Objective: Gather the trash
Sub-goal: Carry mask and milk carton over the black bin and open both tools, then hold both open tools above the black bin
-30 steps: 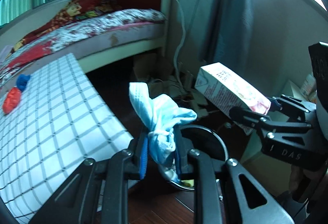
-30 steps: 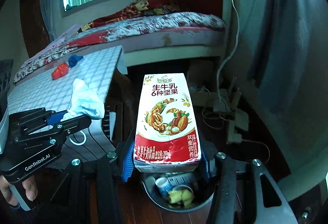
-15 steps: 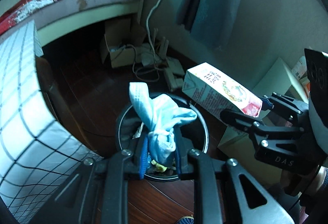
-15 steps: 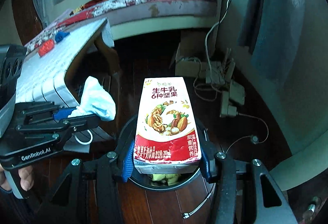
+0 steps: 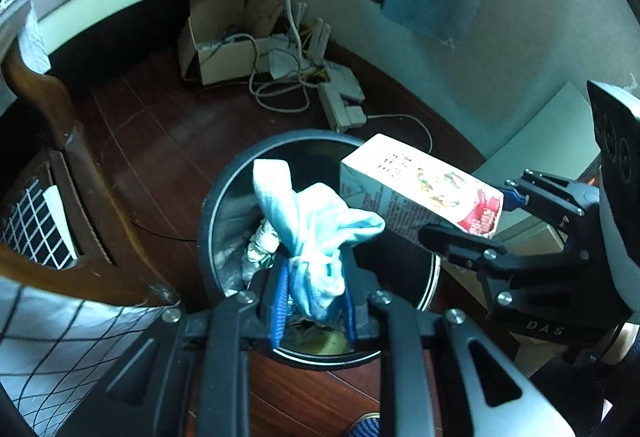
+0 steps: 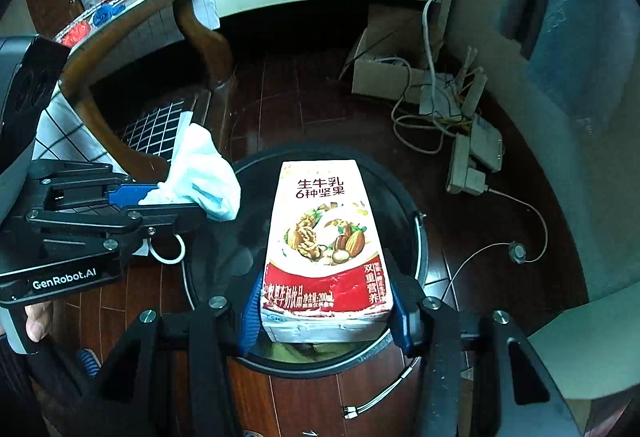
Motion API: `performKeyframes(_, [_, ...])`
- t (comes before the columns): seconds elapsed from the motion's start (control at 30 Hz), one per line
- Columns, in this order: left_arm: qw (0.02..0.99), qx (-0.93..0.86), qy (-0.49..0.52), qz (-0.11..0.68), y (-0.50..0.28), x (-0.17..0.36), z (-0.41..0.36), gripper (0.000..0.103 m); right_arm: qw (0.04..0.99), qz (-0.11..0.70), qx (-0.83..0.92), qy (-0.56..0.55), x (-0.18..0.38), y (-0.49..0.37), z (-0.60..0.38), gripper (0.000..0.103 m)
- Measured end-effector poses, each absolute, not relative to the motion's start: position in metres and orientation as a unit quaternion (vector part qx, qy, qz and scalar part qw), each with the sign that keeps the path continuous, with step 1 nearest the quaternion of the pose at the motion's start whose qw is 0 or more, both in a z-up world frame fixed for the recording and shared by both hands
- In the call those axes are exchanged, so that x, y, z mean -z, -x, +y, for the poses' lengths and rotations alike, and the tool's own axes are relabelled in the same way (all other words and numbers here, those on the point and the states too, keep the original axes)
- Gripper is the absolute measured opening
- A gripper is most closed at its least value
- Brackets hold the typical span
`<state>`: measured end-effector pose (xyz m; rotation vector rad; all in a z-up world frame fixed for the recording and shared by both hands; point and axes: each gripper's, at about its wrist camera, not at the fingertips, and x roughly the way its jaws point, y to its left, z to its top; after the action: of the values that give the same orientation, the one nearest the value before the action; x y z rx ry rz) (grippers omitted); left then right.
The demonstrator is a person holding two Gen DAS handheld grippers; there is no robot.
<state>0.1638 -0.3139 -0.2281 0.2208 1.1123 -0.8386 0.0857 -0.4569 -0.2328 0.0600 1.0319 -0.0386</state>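
Letting go from here carries 2 risks, as I judge it. The crumpled tissue (image 5: 316, 233) in the left gripper (image 5: 314, 311) is light and bunched, so it could cling to a blue pad or drift onto the rim of the bin (image 5: 208, 221) instead of dropping in; the left jaws stand narrow and have just eased open a little, yet the wad sits between the pads and looks pinched there. The milk carton (image 6: 326, 245), clamped across its base by the right gripper (image 6: 324, 311) at about half opening, sticks out long over the bin mouth; released at this tilt it might strike the far rim (image 6: 420, 237) and tip onto the wooden floor (image 5: 160, 141), near the power strips and loose cables (image 6: 472, 157). Both pieces of trash hang directly above the round dark bin, not yet inside. Within it I can make out crumpled pale wrappers (image 5: 260, 249) and something yellowish (image 5: 320, 343) at the bottom; the rest is in shadow.
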Motion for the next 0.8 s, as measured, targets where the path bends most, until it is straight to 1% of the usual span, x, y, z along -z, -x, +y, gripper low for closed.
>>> performKeyframes(0.03, [0.757,0.389,-0.097,0.516,-0.165,0.232,-0.316,0.03,0.868,0.496,0.016,-0.028,0.236,-0.087,-0.458,0.053])
performKeyframes(0.07, [0.756,0.391,-0.091,0.517,-0.167,0.235,-0.315,0.032,0.866,0.499,0.013,-0.027,0.239,-0.09,-0.459,0.053])
performKeyframes(0.1, [0.758,0.389,-0.088,0.517,-0.168,0.236,-0.314,0.055,0.864,0.502,0.011,-0.029,0.243,-0.092,-0.46,0.055])
performKeyframes(0.13, [0.766,0.379,-0.088,0.512,-0.167,0.237,-0.313,0.087,0.862,0.505,0.017,-0.029,0.246,-0.093,-0.462,0.062])
performKeyframes(0.17, [0.776,0.368,-0.09,0.505,-0.167,0.237,-0.31,0.099,0.859,0.51,0.037,-0.027,0.251,-0.094,-0.466,0.087])
performKeyframes(0.2, [0.789,0.35,-0.095,0.496,-0.166,0.237,-0.307,0.102,0.858,0.511,0.055,-0.025,0.253,-0.093,-0.471,0.102])
performKeyframes(0.3, [0.787,0.323,-0.104,0.515,-0.168,0.248,-0.306,0.102,0.856,0.508,0.089,-0.031,0.255,-0.088,-0.481,0.102])
performKeyframes(0.4, [0.788,0.317,-0.112,0.515,-0.166,0.253,-0.304,0.102,0.853,0.508,0.11,-0.047,0.257,-0.083,-0.489,0.102])
performKeyframes(0.8, [0.798,0.309,-0.123,0.503,-0.159,0.242,-0.302,0.102,0.853,0.506,0.12,-0.048,0.251,-0.078,-0.486,0.102])
